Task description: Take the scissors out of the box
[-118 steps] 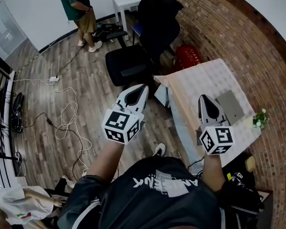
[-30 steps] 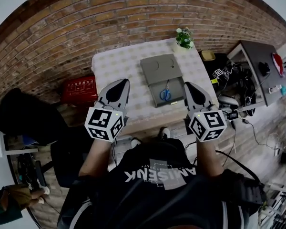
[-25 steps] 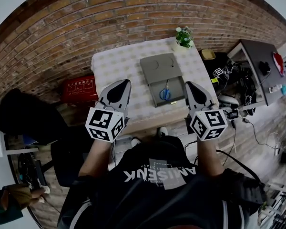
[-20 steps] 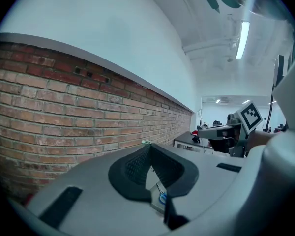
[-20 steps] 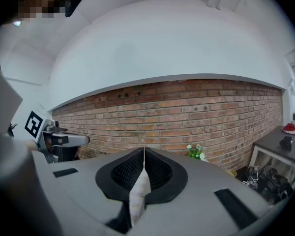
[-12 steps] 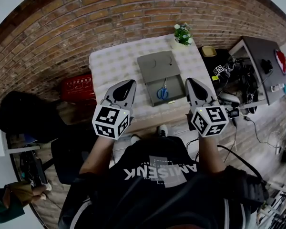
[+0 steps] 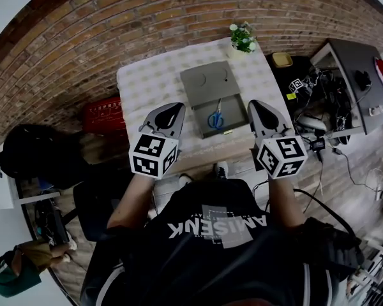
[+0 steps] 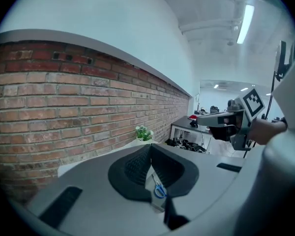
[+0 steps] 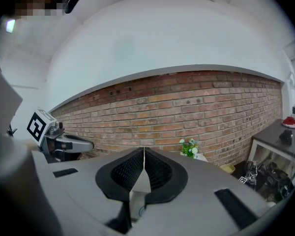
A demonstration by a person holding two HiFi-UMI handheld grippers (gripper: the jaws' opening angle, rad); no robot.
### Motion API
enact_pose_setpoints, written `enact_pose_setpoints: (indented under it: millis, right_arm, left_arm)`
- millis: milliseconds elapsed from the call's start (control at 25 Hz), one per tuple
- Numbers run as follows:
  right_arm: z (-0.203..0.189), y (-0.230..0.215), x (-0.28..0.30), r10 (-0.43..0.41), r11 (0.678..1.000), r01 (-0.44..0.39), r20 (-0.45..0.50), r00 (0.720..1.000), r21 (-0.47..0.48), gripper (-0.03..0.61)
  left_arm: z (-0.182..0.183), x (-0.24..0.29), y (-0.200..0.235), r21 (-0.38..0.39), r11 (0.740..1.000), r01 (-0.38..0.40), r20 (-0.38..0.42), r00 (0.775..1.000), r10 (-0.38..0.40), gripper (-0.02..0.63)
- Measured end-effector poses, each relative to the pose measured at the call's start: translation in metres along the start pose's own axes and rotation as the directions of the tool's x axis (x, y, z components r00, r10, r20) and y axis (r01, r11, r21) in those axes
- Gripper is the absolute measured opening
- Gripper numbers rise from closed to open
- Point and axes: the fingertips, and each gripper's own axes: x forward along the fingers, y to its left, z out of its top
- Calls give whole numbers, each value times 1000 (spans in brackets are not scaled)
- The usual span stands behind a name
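Observation:
An open grey box (image 7: pixel 206 82) lies on the cloth-covered table (image 7: pixel 147 81), its lid folded back toward the brick wall. Blue-handled scissors (image 7: pixel 216 119) rest in its near half. My left gripper (image 7: pixel 177 106) hangs over the table's near edge to the left of the box, jaws shut and empty. To the right of the box, my right gripper (image 7: pixel 251 104) is also shut and empty. In the left gripper view the scissors (image 8: pixel 159 191) show below the closed jaws (image 8: pixel 150 147). In the right gripper view the jaws (image 9: pixel 144 150) meet at the tips.
A small potted plant (image 7: pixel 242 37) stands at the table's far right corner. A red case (image 7: pixel 103 115) sits on the floor left of the table, with a dark chair (image 7: pixel 32 158) beyond it. A cluttered desk (image 7: pixel 357 75) and cables lie to the right.
I turned from facing the room to facing the table. Over the last second both grippers moved forward and slightly down, to either side of the box. Jaws stayed shut.

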Motion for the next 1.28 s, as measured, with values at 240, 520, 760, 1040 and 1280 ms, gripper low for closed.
enact_pose_setpoints:
  millis: [240, 520, 760, 1040, 1280]
  right_arm:
    - [-2, -17, 1, 11, 1000, -11, 3, 1000, 6, 41]
    - [-12, -40, 2, 13, 999, -13, -9, 1000, 30, 41]
    - [-20, -57, 4, 8, 998, -7, -15, 1000, 62, 41]
    - [-32, -76, 5, -9, 995, 12, -29, 1000, 97, 41]
    - [-50, -84, 5, -17, 993, 24, -59, 998, 117, 41]
  left_arm:
    - [-14, 29, -12, -47, 999, 6, -86, 996, -10, 12]
    - [-48, 70, -22, -132, 991, 4, -197, 980, -30, 13]
    - [-88, 102, -28, -166, 986, -1, -302, 952, -50, 14]
    - [-134, 136, -44, -213, 977, 2, -411, 907, -92, 14]
    - [-165, 155, -50, -206, 978, -3, -476, 874, -98, 14]
